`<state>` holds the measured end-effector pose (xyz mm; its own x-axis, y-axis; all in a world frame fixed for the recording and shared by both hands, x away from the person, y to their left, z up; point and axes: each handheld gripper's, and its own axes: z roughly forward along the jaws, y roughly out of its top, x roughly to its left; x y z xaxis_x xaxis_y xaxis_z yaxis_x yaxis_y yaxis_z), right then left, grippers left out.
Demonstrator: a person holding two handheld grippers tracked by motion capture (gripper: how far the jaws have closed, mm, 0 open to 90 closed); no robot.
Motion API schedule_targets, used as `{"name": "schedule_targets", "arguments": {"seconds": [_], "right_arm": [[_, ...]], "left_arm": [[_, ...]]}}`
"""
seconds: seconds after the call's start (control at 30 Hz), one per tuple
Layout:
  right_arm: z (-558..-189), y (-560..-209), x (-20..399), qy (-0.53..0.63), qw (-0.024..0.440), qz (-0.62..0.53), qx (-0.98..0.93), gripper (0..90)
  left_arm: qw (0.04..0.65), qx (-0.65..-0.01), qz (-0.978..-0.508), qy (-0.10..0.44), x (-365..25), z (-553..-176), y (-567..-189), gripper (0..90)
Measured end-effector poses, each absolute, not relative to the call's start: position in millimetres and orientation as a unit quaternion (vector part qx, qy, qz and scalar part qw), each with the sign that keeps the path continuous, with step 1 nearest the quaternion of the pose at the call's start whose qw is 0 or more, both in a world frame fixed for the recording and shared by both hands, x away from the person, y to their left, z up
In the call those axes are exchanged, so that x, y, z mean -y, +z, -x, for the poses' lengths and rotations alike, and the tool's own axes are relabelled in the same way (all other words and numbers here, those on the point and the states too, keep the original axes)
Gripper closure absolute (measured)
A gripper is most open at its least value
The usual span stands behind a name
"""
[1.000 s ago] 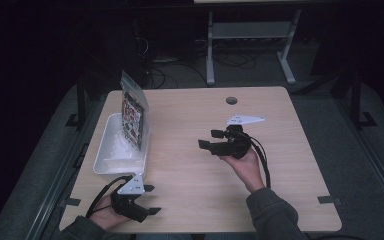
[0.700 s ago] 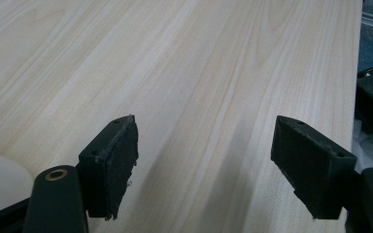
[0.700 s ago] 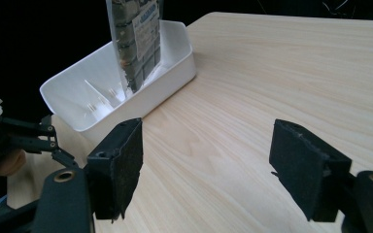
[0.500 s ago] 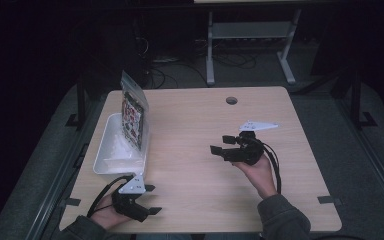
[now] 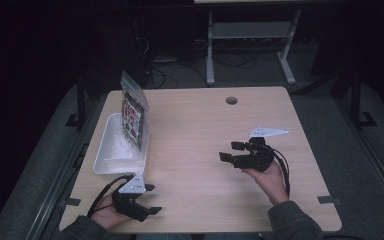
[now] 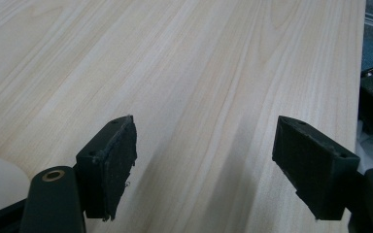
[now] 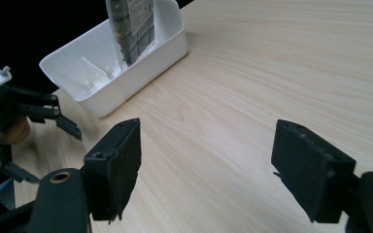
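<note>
Dark floor and cable clutter surround the pale wooden table [image 5: 200, 125], whose middle lies bare from the round cable hole [image 5: 231, 100] at twelve o'clock down to the near edge. At nine o'clock a white bin [image 5: 114, 152] sits along the left edge, and a printed pouch [image 5: 133, 117] stands upright in its far end, leaning on the inner wall. The left gripper [image 5: 150, 199] rests at seven o'clock, just short of the near edge and close below the bin; its jaws stand wide apart over bare wood. The right gripper [image 5: 229, 151] hovers at four o'clock, well apart from the bin, pointing toward it, jaws spread and holding nothing. Whether its hand [image 5: 270, 177] touches the tabletop is hard to tell.
</note>
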<state>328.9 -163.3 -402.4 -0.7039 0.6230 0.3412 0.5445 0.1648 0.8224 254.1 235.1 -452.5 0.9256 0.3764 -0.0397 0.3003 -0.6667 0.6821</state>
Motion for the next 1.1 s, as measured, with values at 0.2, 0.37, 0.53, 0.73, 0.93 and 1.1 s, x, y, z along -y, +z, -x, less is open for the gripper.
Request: {"name": "schedule_targets", "arguments": {"seconds": [0.2,0.37,0.53,0.73,0.93,1.1], "right_arm": [[-320,-409,173,0.510,0.030,-0.386,-0.768,25.7],[-313,-414,180,0.511,0.024,-0.390,-0.766,25.7],[-306,-419,187,0.508,0.021,-0.394,-0.766,25.5],[-298,-426,196,0.503,0.016,-0.399,-0.767,25.5],[-287,-429,203,0.502,0.012,-0.401,-0.766,25.5],[-279,-438,208,0.500,0.002,-0.405,-0.765,26.6]], "left_arm": [[0.363,-0.187,-0.911,0.053,-235,-254,-453,23.4],[0.363,-0.188,-0.911,0.053,-235,-255,-453,23.3],[0.363,-0.187,-0.911,0.054,-235,-255,-453,23.3],[0.363,-0.188,-0.911,0.056,-235,-254,-453,23.2],[0.362,-0.189,-0.911,0.058,-235,-254,-453,23.2],[0.363,-0.192,-0.910,0.059,-235,-254,-453,23.2]]}}
